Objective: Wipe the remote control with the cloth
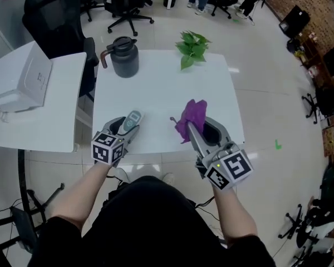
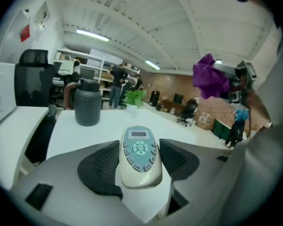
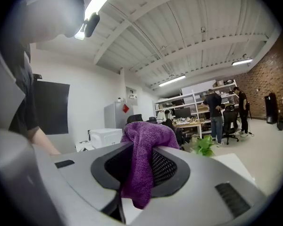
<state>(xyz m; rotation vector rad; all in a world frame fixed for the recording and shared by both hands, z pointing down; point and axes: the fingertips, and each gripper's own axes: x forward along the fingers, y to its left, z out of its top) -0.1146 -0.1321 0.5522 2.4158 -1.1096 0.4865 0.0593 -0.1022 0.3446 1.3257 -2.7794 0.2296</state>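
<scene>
We hold the remote control [image 1: 132,118] pinched by its sides between the pads of our left gripper [image 1: 124,129], keypad facing up, over the near edge of the white worktop [image 1: 161,88] toward its near left corner. Our right gripper [image 3: 137,168] is clamped on the purple cloth [image 1: 192,114], which bunches above the jaws and hangs below them, over the same near edge further right and apart from the remote control. A dark grey jug [image 1: 124,57] stands by the far left corner, and a leafy green plant [image 1: 192,46] at the far edge.
</scene>
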